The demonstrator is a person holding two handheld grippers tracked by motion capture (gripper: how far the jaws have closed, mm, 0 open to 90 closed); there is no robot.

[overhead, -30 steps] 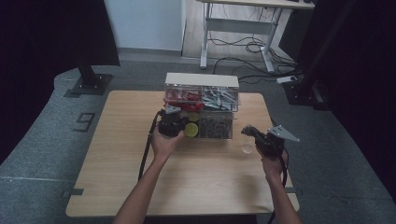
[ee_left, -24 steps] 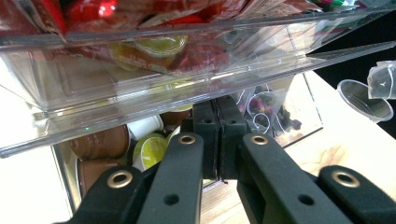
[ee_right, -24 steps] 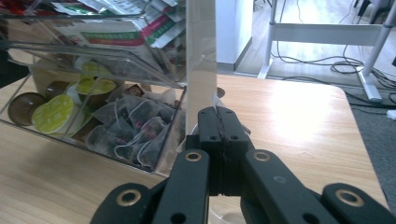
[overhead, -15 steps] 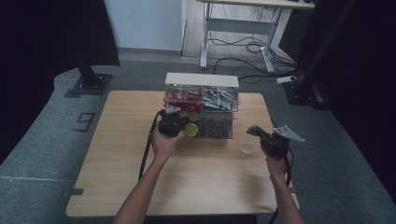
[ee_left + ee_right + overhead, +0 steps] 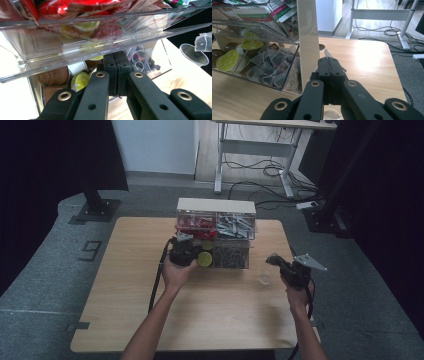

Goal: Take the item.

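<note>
On the wooden table [image 5: 125,320], your right gripper [image 5: 329,65] pinches a light, soft tea bag [image 5: 327,54] just right of the clear organizer [image 5: 216,220], above the cup [image 5: 264,279]; your left gripper [image 5: 116,65], closed, meets the organizer's lower drawer.

Wooden table [image 5: 125,315] bearing clear organizer [image 5: 235,255], plastic cup [image 5: 264,279]

I see the organizer [image 5: 216,232] standing at the far middle of the table [image 5: 125,310]. Its upper drawers hold packets [image 5: 75,7]; the lower left compartment holds capsules [image 5: 228,60] and the lower right one holds tea bags [image 5: 272,66]. My left gripper [image 5: 184,251] is just before its lower left front. The cup [image 5: 264,279] stands right of the organizer, and my right gripper [image 5: 280,262] is above it, with a tea bag [image 5: 329,58] between its jaws.
</note>
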